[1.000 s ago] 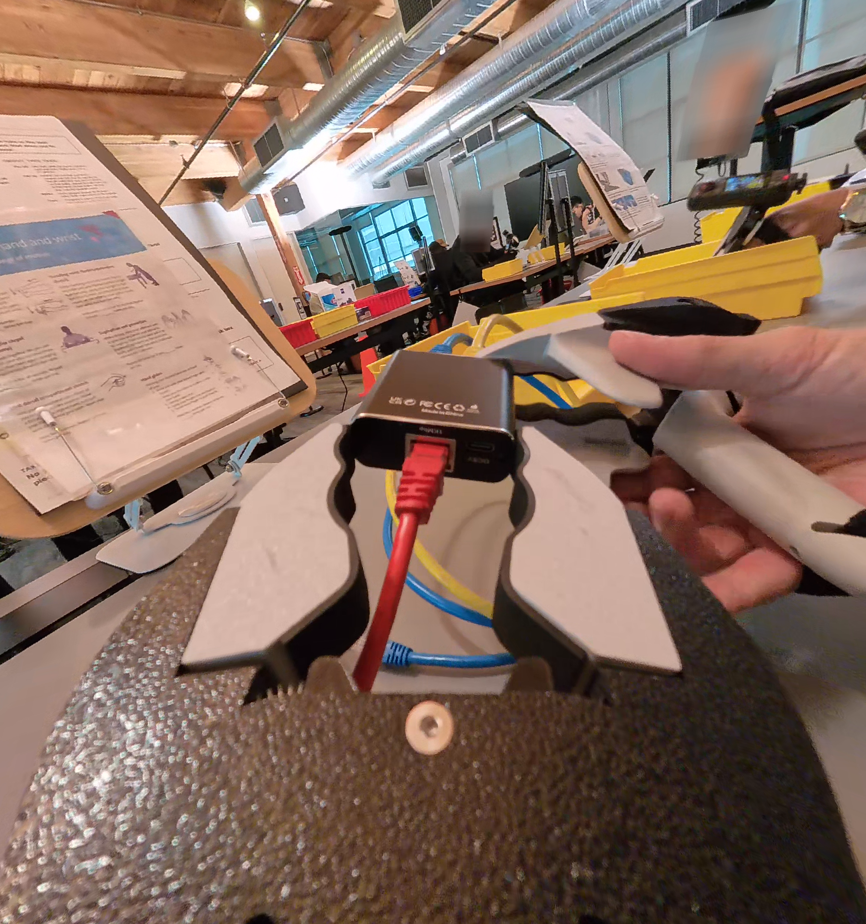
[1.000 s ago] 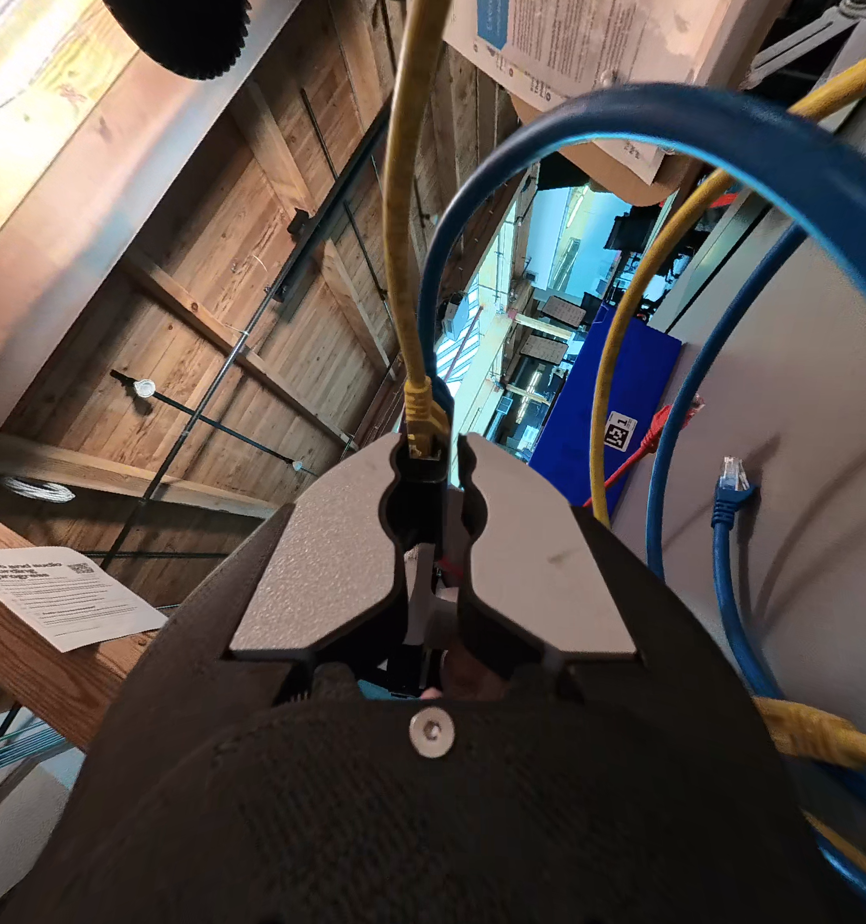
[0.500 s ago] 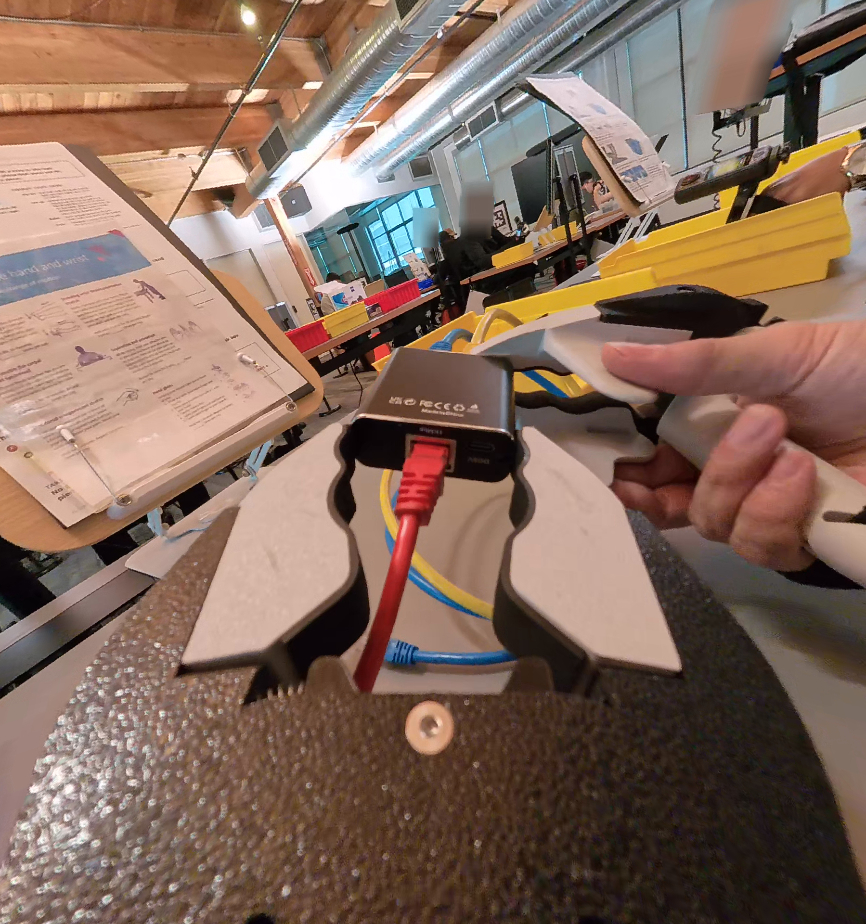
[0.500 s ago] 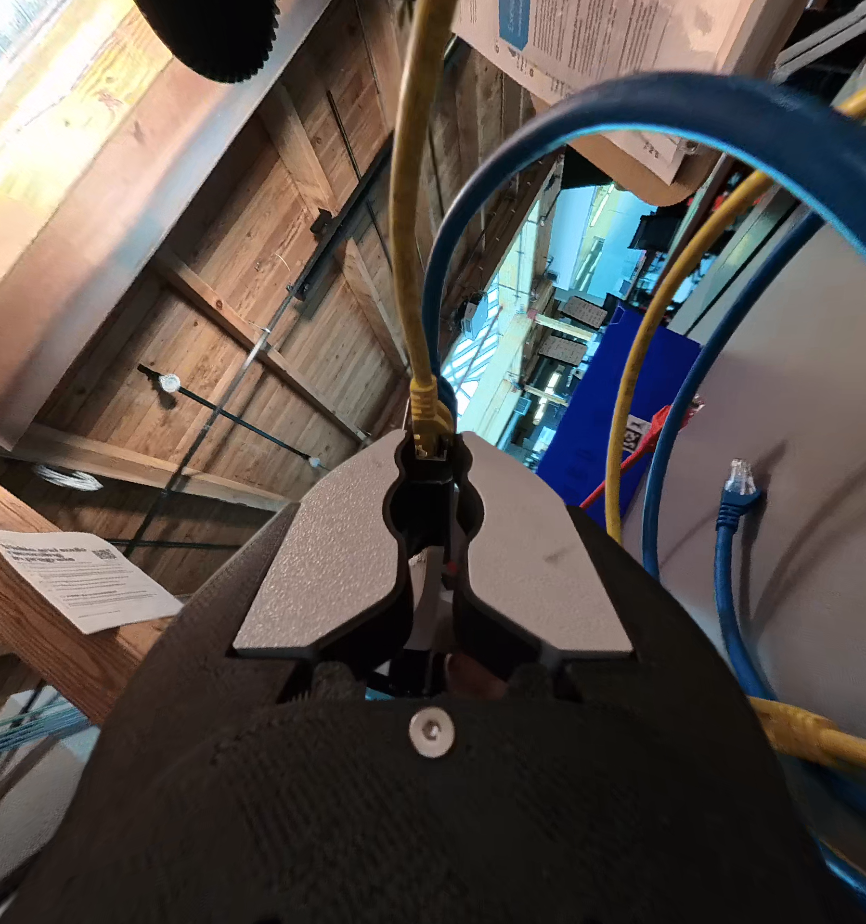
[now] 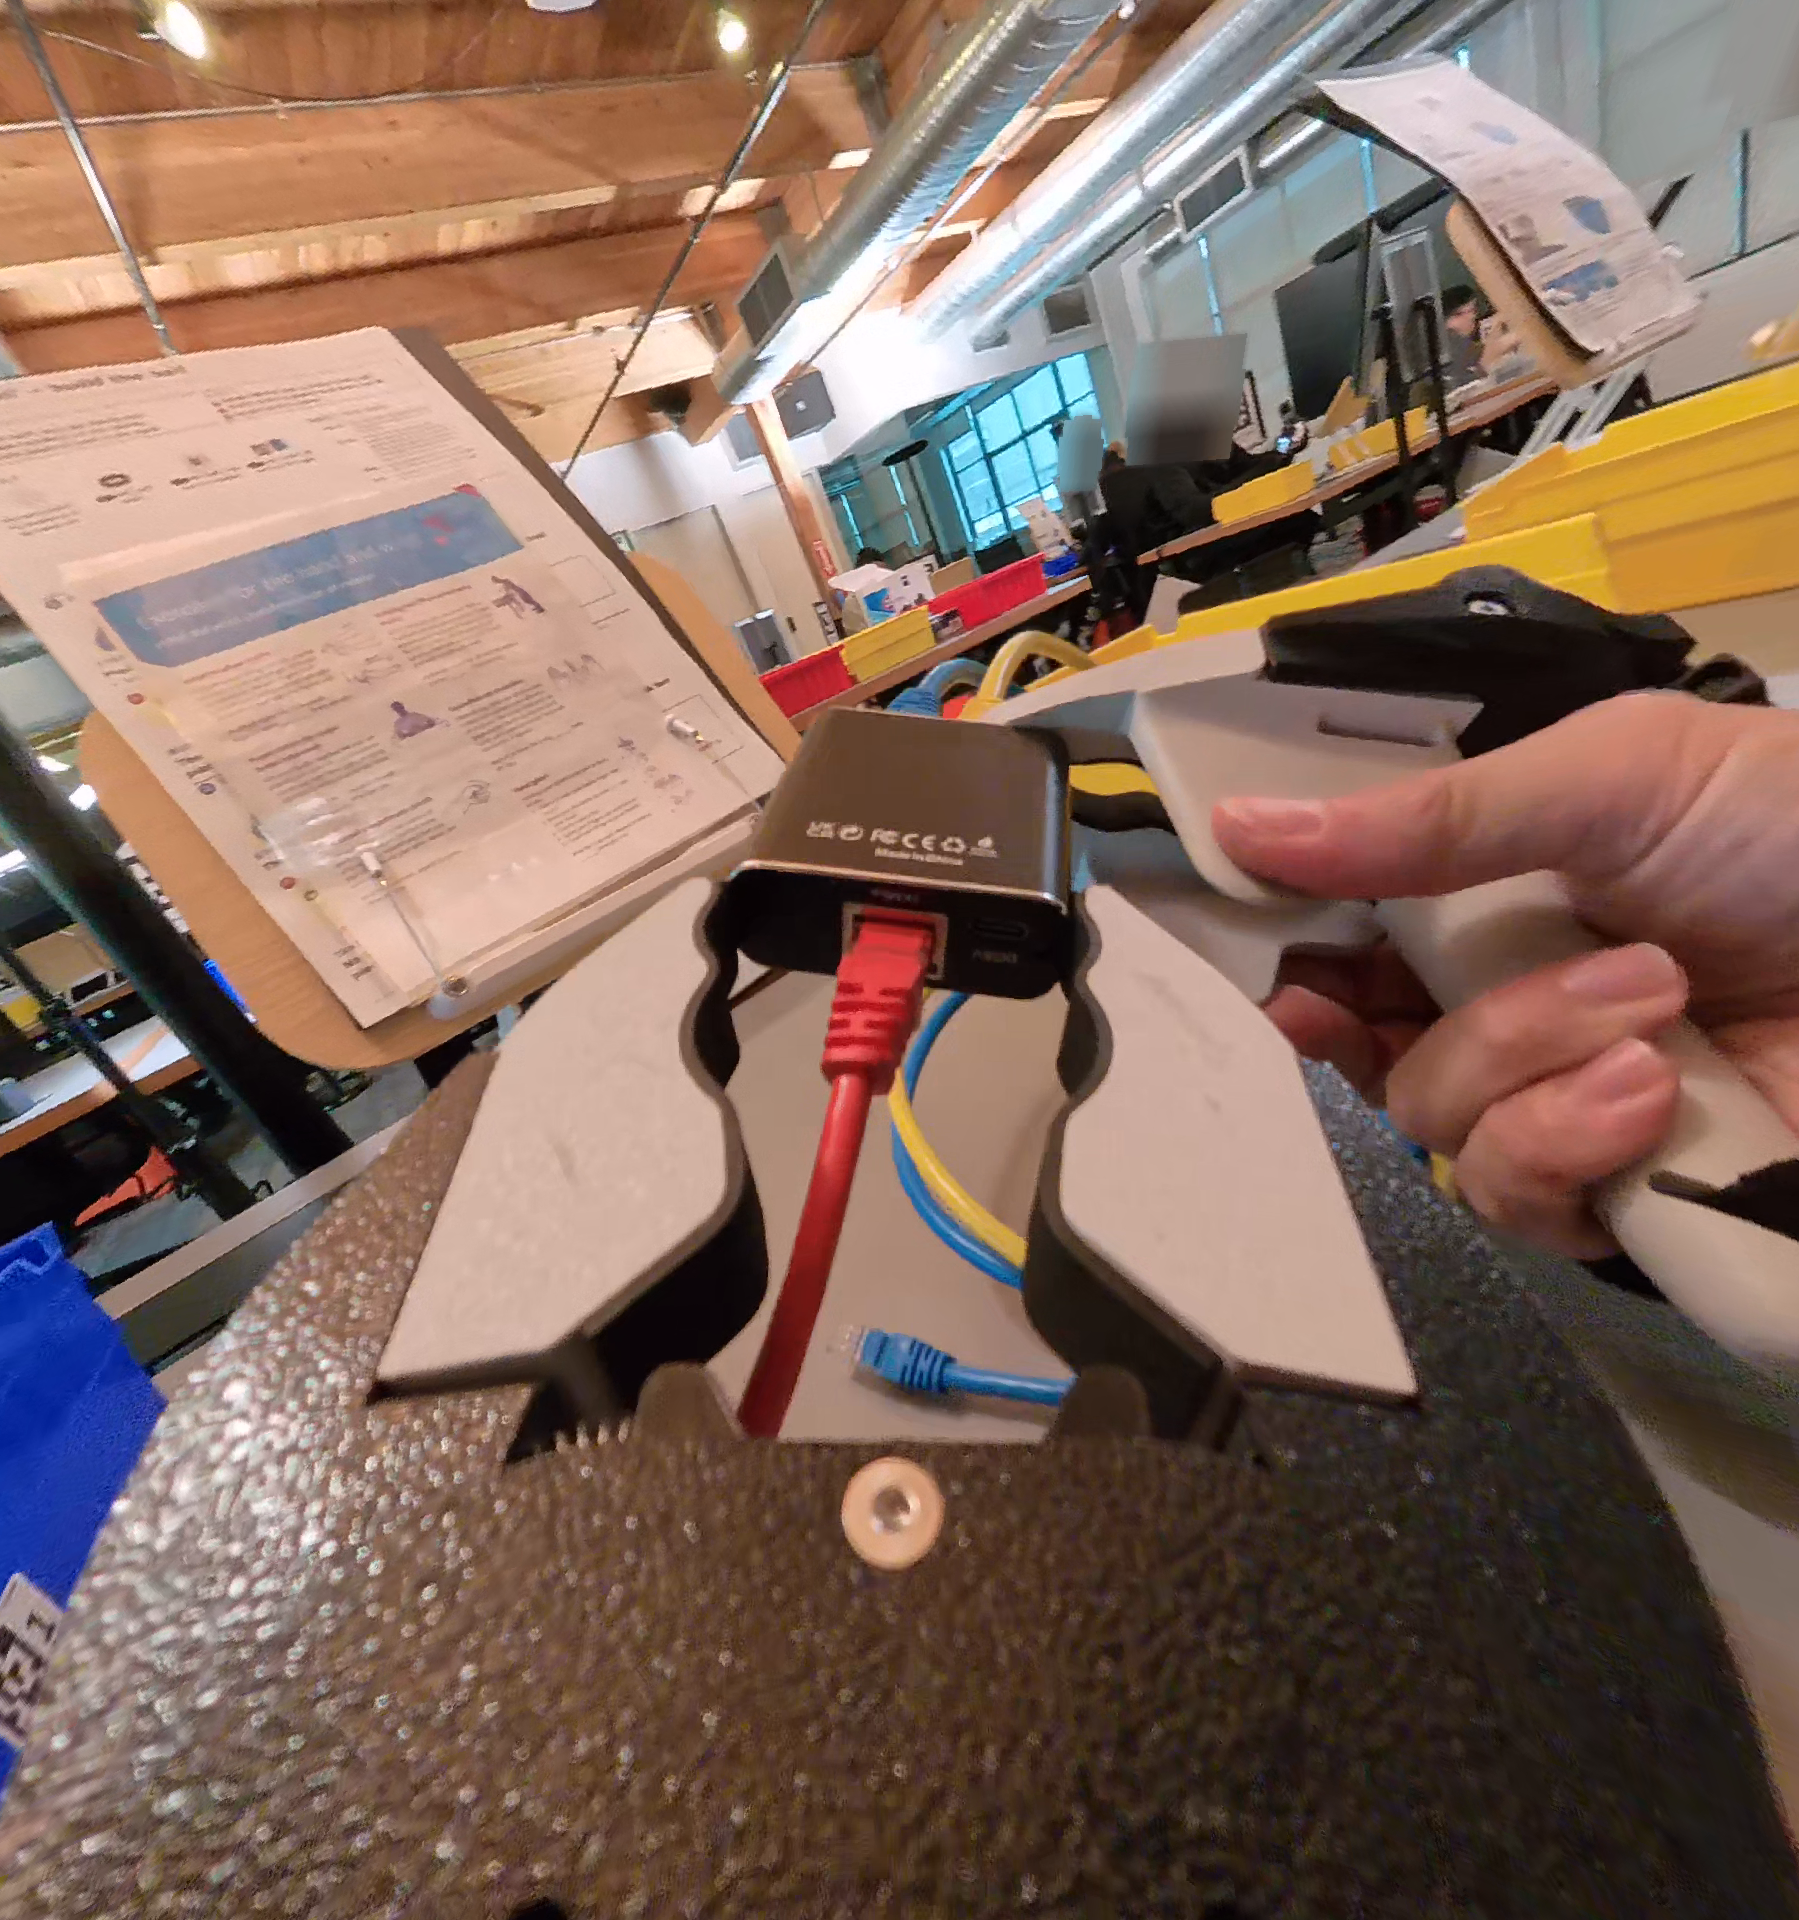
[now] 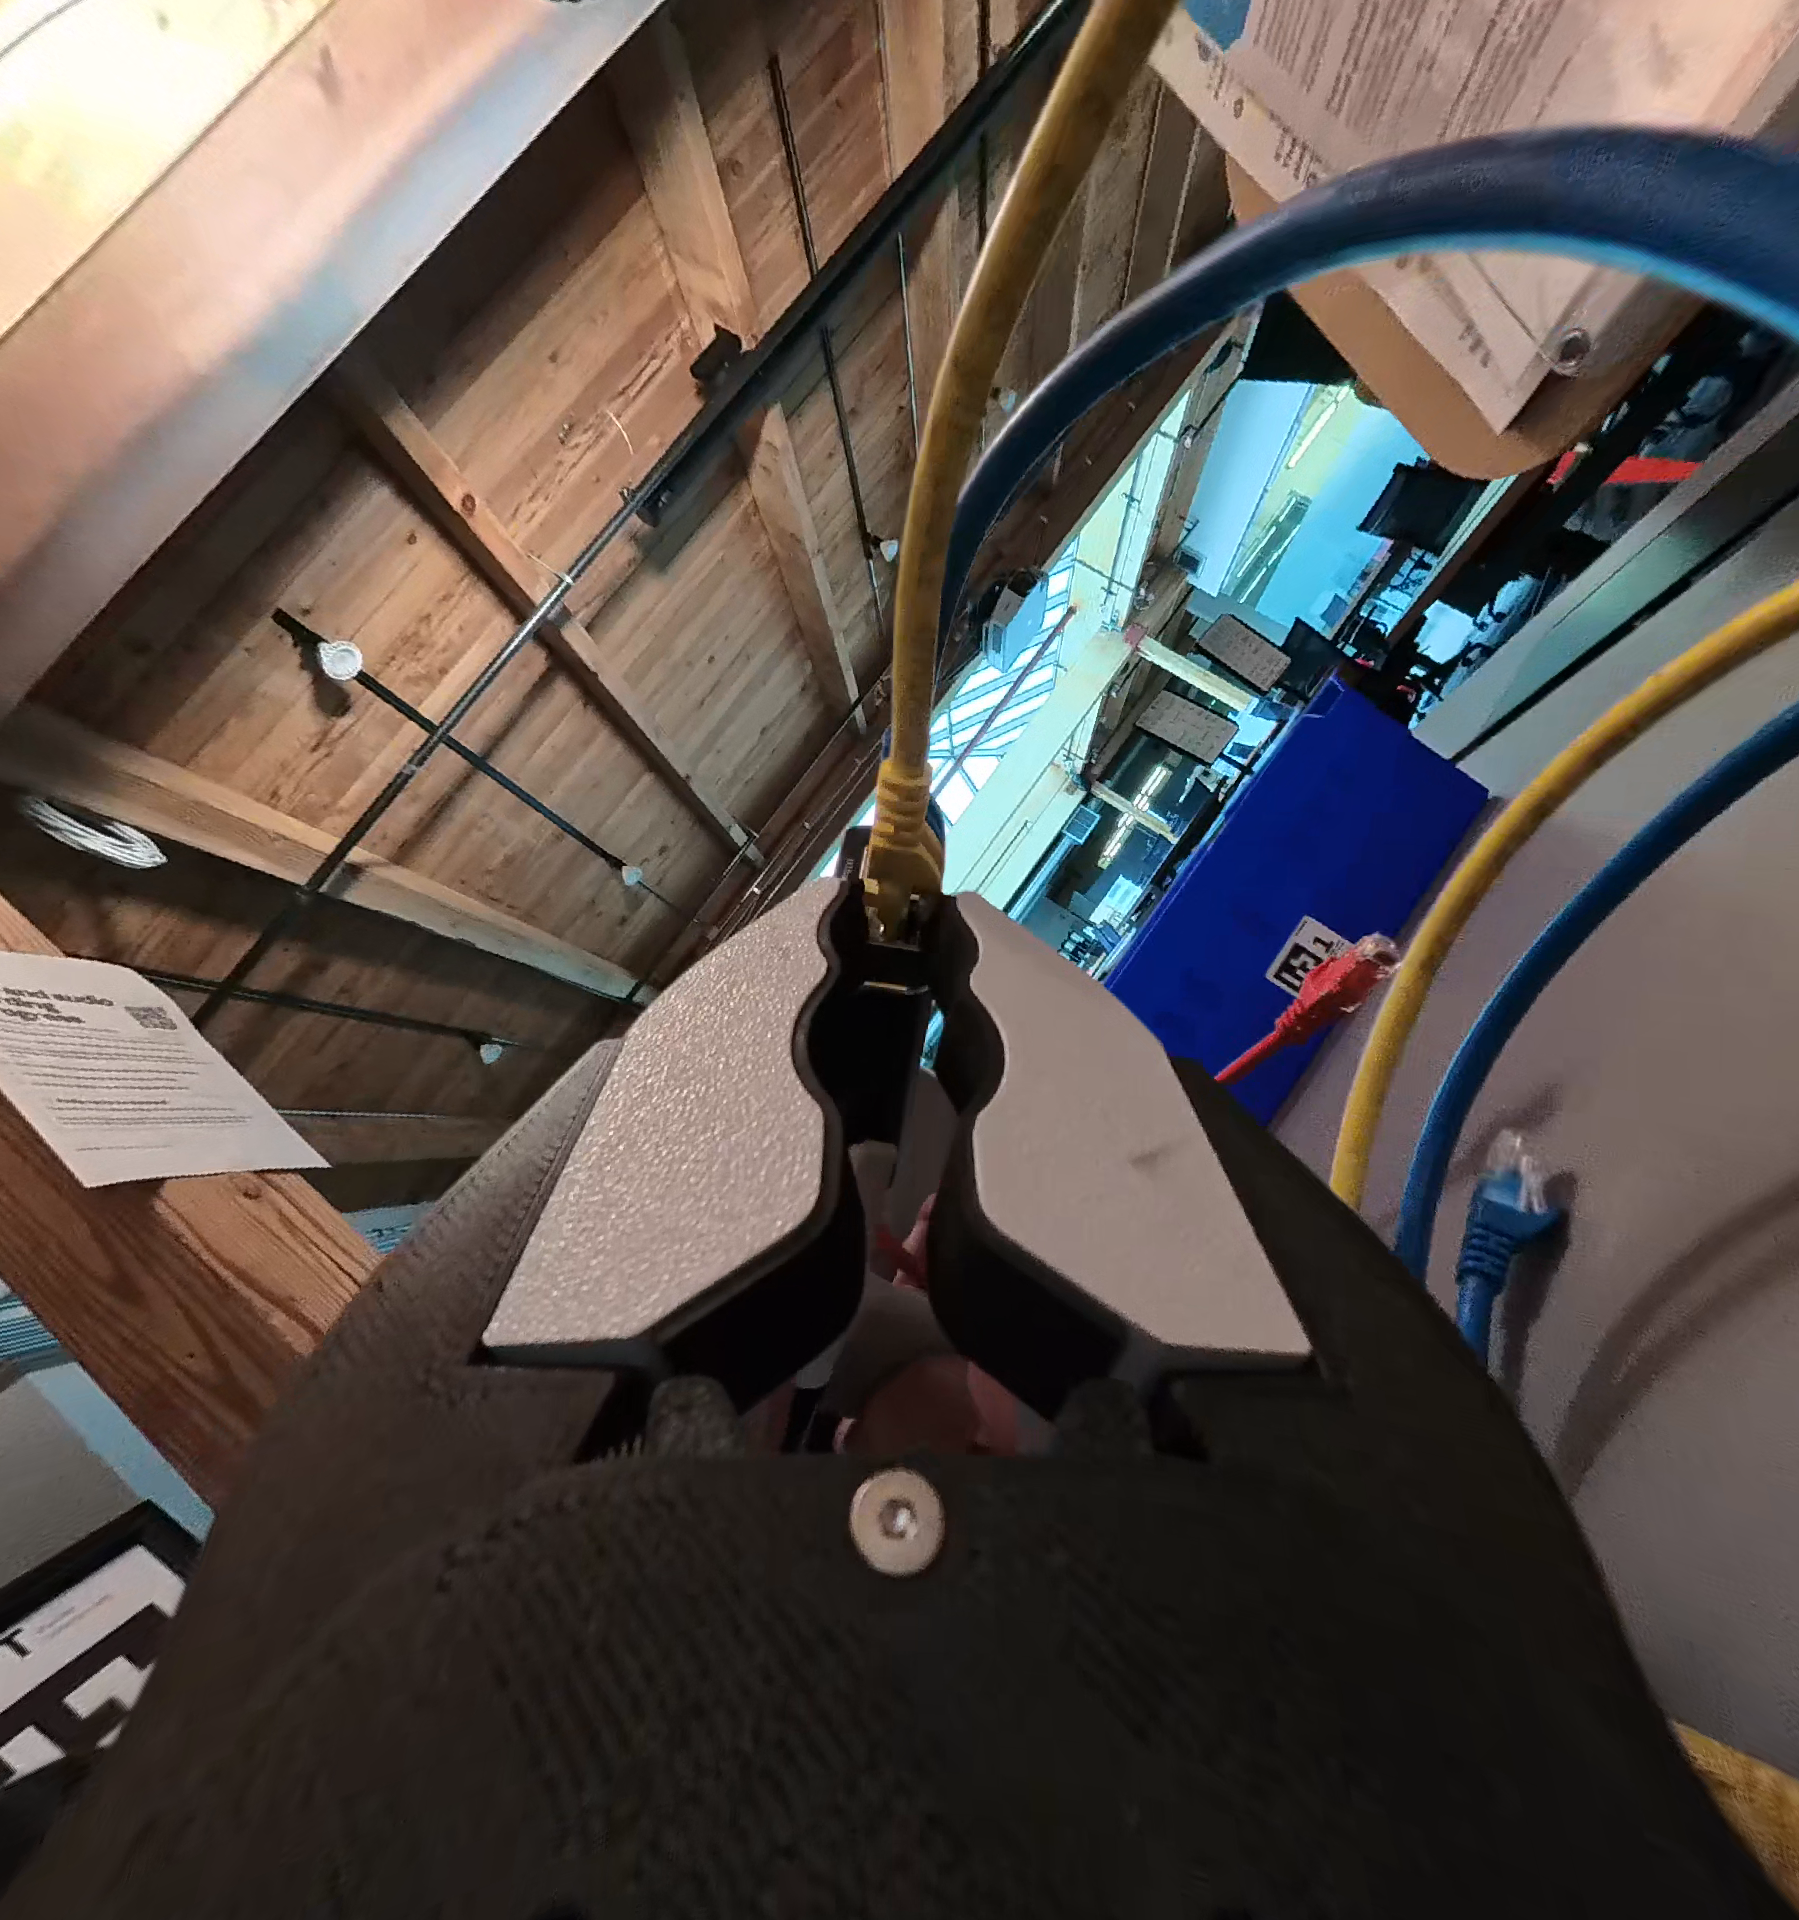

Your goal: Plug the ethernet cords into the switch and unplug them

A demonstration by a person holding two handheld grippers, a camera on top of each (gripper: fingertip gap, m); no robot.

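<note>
My left gripper (image 5: 895, 925) is shut on the black switch (image 5: 916, 821), one finger on each side. A red ethernet plug (image 5: 879, 971) sits in the switch's near port, and its cord runs down between my fingers. My right gripper (image 6: 903, 920) is shut on a yellow plug (image 6: 900, 857) whose yellow cord (image 6: 952, 468) rises away. In the left wrist view the right gripper (image 5: 1092, 769), held by a hand (image 5: 1601, 935), reaches the switch's far side. Whether the yellow plug is seated there is hidden.
A loose blue plug (image 5: 900, 1356) (image 6: 1508, 1205) and the red cord's other plug (image 6: 1331, 987) lie on the grey table (image 6: 1684, 1039), with blue and yellow cord loops. A blue bin (image 6: 1290, 904) stands beyond them. A paper stand (image 5: 334, 665) and yellow bins (image 5: 1653, 488) stand nearby.
Both views swung while both grips held. The left gripper and switch turned left and the blue bin came into view. The right gripper stayed at the switch's far side with the yellow plug.
</note>
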